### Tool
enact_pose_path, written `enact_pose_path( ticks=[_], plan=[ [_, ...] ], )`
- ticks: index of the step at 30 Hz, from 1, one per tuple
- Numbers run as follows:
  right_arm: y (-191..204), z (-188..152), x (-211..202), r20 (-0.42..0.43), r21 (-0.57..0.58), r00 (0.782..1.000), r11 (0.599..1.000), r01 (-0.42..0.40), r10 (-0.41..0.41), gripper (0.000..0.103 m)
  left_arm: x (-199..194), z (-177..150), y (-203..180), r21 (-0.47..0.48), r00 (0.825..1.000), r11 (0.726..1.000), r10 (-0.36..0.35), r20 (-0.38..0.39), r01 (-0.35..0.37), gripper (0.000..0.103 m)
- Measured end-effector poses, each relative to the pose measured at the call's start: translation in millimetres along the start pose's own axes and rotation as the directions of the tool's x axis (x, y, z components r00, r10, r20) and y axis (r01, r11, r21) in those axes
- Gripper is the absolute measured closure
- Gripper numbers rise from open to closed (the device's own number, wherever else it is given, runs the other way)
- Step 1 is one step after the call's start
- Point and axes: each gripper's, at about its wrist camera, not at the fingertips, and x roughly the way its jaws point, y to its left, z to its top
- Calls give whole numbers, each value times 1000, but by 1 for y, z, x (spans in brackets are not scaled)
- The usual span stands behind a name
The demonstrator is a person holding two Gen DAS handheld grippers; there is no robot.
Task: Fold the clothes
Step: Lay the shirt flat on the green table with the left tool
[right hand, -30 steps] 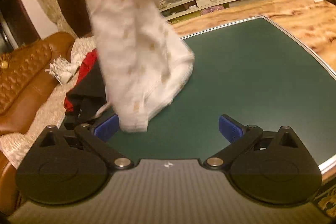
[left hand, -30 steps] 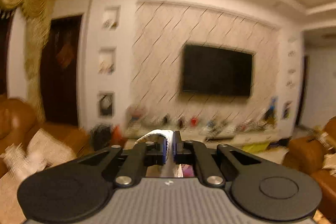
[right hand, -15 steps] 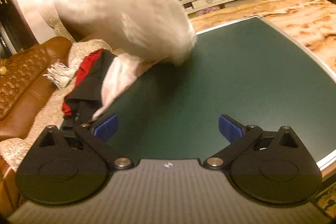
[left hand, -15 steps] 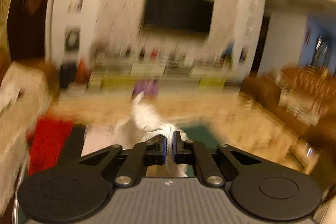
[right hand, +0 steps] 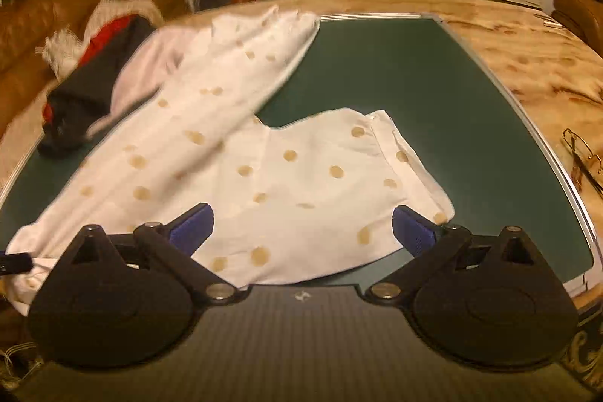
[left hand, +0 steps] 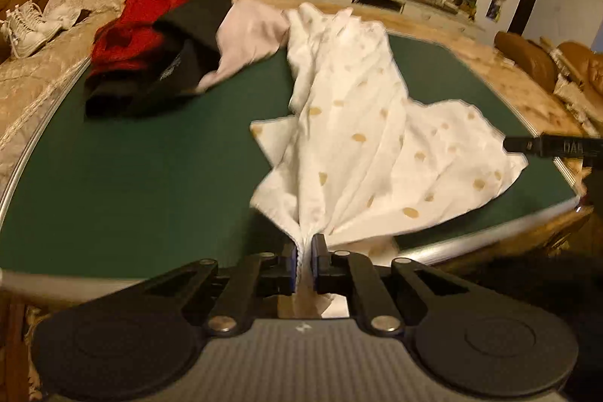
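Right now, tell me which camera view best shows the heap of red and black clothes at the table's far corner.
The left wrist view. There the heap of red and black clothes sits unobstructed and fairly sharp, with a pale pink garment overlapping its edge. The right wrist view shows it only small, blurred and at the frame's left margin.

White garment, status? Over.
Left gripper pinching the white garment at near table edge, jaws opening. Right gripper open, hovering over it. Garment lies rumpled, unfolded. Clothes pile at far left corner, touching it.
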Motion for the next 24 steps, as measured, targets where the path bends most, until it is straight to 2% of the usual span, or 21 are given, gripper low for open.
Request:
enact_pose_path(
  ticks=[2,5,6,8,9,11,14,16,21,24],
  plan=[
    [0,-1,8,-24,-23,1000,1000,-1,1,0,3,-9,8,-11,1000,1000,1,-23,-1,76],
    [2,1,17,-44,-52,999,999,0,-3,0,-18,-18,16,-63,999,997,-34,-4,34,66],
    [2,3,21,-47,-62,999,998,3,-6,0,-22,-16,19,-80,1000,996,-27,11,28,63],
    [0,8,29,-49,-80,998,997,24,-28,0,-28,-11,26,-107,999,994,-7,48,13,42],
    [-2,10,33,-49,-88,998,995,41,-46,0,-32,-5,27,-113,997,994,-2,74,11,39],
    [-9,17,42,-47,-83,996,994,67,-71,0,-35,8,29,-120,993,993,5,117,9,26],
    [-27,24,57,-45,-65,993,992,107,-110,0,-28,36,24,-101,987,994,-15,157,31,18],
    [-39,30,66,-56,-51,990,991,127,-130,0,-11,58,14,-78,989,996,-24,149,36,13],
    [-59,37,90,-91,-59,982,985,162,-167,0,58,110,-12,14,996,1000,6,84,-8,13],
    [-65,36,102,-112,-75,978,983,168,-175,0,91,136,-17,15,997,1000,-2,71,1,15]
  ],
)
